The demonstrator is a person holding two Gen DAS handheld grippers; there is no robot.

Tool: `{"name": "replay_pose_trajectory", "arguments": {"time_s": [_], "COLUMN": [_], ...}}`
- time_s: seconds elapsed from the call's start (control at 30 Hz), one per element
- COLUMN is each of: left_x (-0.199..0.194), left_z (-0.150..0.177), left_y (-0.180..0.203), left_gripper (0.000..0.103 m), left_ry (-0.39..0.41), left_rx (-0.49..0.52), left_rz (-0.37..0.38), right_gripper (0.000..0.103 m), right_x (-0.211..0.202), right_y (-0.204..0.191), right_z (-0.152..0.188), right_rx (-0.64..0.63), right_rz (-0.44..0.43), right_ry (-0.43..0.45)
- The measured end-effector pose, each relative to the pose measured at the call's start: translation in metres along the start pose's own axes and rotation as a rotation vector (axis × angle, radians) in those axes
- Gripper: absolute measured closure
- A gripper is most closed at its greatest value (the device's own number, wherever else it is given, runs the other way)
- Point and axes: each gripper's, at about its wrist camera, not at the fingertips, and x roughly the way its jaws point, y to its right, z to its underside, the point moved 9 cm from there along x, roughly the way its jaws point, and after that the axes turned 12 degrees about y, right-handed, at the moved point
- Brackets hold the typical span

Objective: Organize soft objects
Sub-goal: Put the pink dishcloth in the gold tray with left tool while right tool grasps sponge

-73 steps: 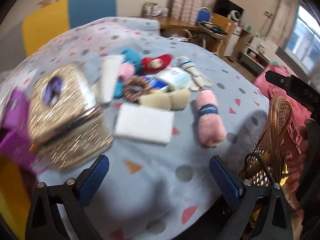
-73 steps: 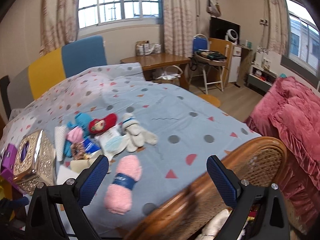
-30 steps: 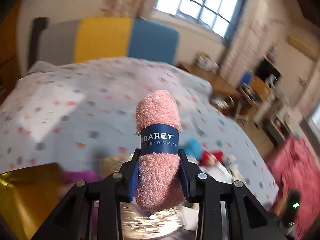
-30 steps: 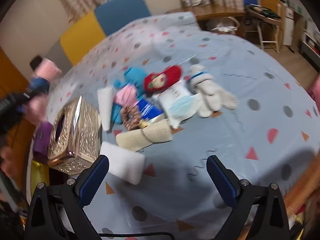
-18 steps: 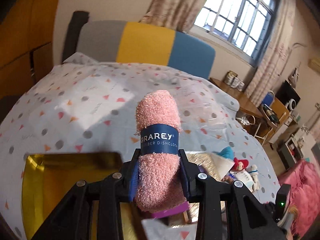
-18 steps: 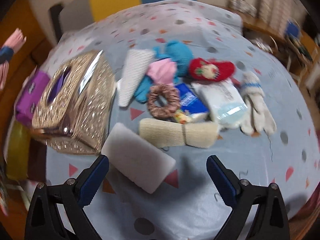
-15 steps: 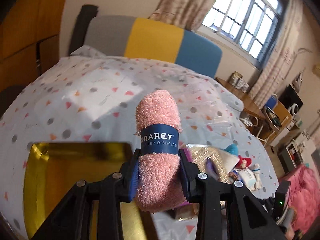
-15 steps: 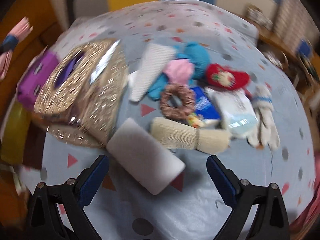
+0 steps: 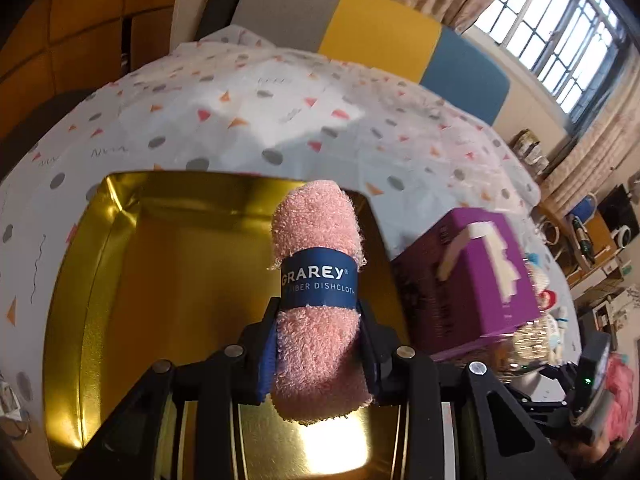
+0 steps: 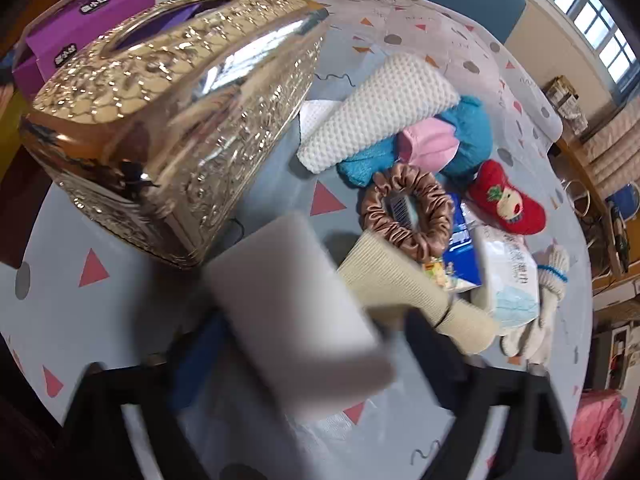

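Observation:
My left gripper (image 9: 318, 344) is shut on a rolled pink dishcloth (image 9: 320, 276) with a blue band, held just above an open gold tray (image 9: 160, 264). In the right wrist view a white sponge block (image 10: 296, 312) lies between the jaws of my right gripper (image 10: 304, 360), which is blurred by motion; its fingers look apart on either side of the block. Beyond it lie a beige rolled cloth (image 10: 400, 280), a brown scrunchie (image 10: 404, 208), a white waffle cloth (image 10: 380, 108), teal (image 10: 468, 136) and pink (image 10: 428, 144) cloths, a red sock (image 10: 508, 204) and white gloves (image 10: 548, 292).
An ornate gold tissue box (image 10: 172, 112) stands left of the pile with a purple box (image 10: 84, 20) behind it; the purple box also shows in the left wrist view (image 9: 472, 276) beside the tray. A packet of face masks (image 10: 508, 280) lies among the soft things.
My left gripper has carried the pink dishcloth lower over the gold tray. My right gripper has moved down onto the white sponge block, which now fills the space between its fingers.

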Motion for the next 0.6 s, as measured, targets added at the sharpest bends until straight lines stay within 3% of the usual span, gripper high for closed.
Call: {"name": "replay_pose_trajectory", "arguments": {"time_s": [0.33,0.47,0.6], "left_x": [0.039,0.054,0.064], "left_z": [0.006,0.001,-0.001], "left_y": [0.000,0.007,0.010], "left_gripper": [0.066,0.063,0.049], "left_ry": [-0.029,-0.010,-0.017], "left_rx": [-0.012,0.028,0.030], "left_rz": [-0.054,-0.072,-0.073], "right_gripper": [0.029,0.030,0.030], "right_x": [0.008,0.010,0.005], "right_y": [0.000,0.004,0.002], "right_z": [0.006,0.005,0.006], "right_rx": [0.078,0.084,0.083], "right_rz": [-0.025,-0.025,-0.026], "right_ry": [-0.008,-0.009,-0.008]}}
